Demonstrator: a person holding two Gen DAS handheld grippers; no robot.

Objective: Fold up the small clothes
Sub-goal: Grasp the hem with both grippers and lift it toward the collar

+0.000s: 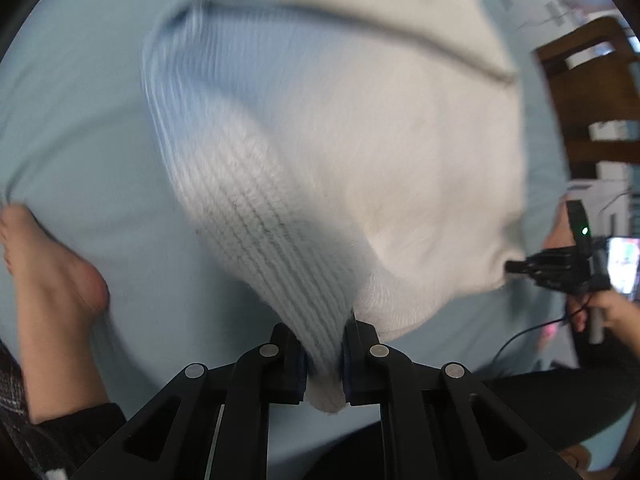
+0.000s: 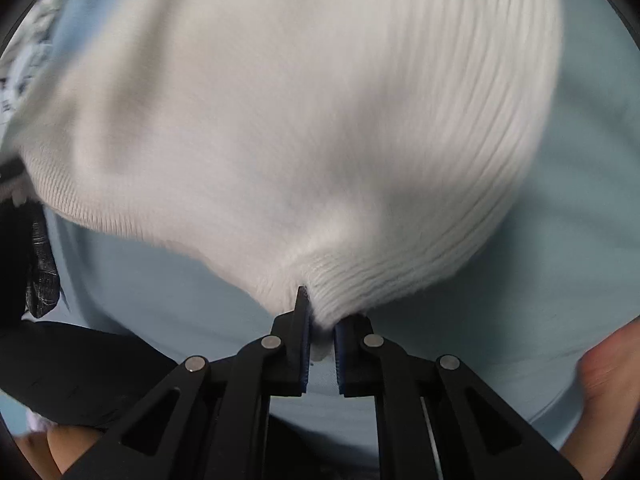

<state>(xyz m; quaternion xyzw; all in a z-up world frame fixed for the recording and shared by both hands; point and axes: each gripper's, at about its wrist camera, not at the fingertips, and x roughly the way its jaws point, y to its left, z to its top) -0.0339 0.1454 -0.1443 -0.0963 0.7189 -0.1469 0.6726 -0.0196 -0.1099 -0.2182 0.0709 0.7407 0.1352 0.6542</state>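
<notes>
Left tongs [image 1: 325, 354] clamped tight on ribbed cloth, both fingers pressed in from the sides, pointing forward. Right tongs [image 2: 322, 332] likewise closed on a pinched fold, jaws narrow, cloth bunched between the pads. In the left wrist view the right tongs [image 1: 516, 267] point in from the right edge, gripped by a bare hand [image 1: 604, 314]. Bare foot [image 1: 48, 280] at left; bare foot [image 2: 608, 384] at lower right in the right view.
</notes>
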